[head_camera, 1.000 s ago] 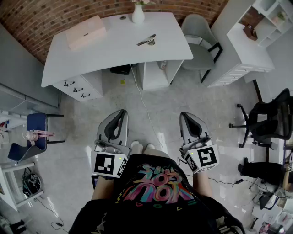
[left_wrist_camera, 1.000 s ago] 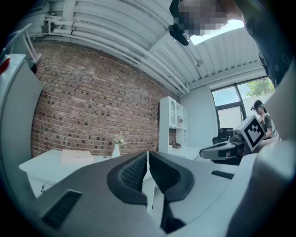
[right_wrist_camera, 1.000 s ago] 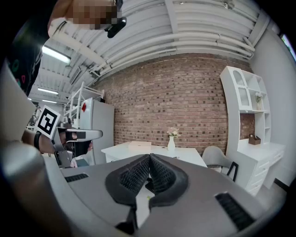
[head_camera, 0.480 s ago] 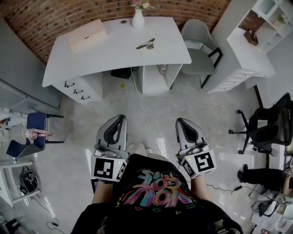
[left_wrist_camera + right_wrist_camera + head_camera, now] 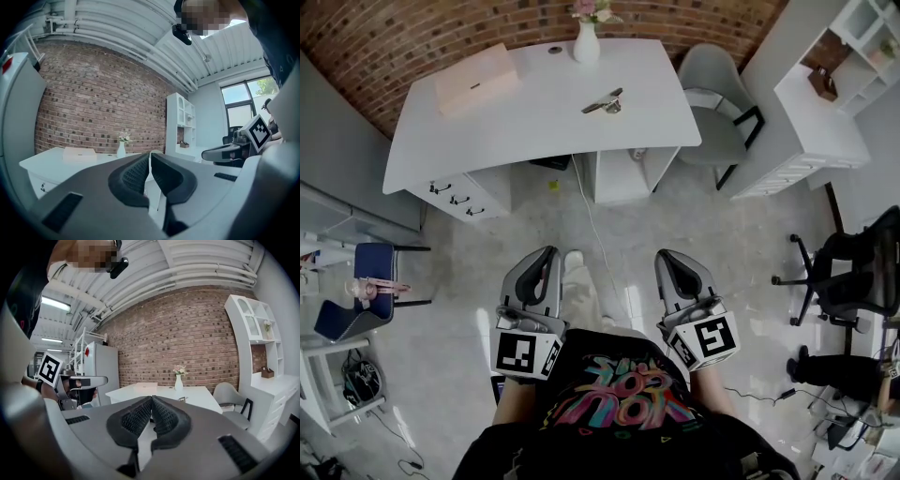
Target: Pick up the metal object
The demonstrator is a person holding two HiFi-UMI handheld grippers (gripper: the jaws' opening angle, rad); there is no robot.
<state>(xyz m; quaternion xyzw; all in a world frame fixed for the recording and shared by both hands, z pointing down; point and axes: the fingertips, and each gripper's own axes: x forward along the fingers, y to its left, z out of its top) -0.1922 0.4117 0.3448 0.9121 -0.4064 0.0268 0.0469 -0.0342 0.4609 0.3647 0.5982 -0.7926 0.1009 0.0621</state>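
Note:
The metal object (image 5: 603, 101) lies on the white desk (image 5: 534, 122) far ahead of me, right of centre; it also shows as a small shape on the desk top (image 5: 183, 399) in the right gripper view. Both grippers hang close to my body over the floor, well short of the desk. My left gripper (image 5: 546, 258) is shut with nothing in it, its pads meeting (image 5: 150, 155). My right gripper (image 5: 667, 261) is also shut and empty (image 5: 151, 399). In the left gripper view the object is hidden behind the jaws.
On the desk stand a white vase with flowers (image 5: 586, 45) and a pink box (image 5: 476, 78). A grey chair (image 5: 712, 84) sits at the desk's right end, a white shelf unit (image 5: 811, 112) beyond it. A black office chair (image 5: 853, 272) is right, a blue chair (image 5: 356, 300) left. A cable (image 5: 595, 225) runs along the floor.
The desk has drawn a little closer and both grippers sit lower in the head view. A foot has stepped forward between them. Both jaws stay shut.

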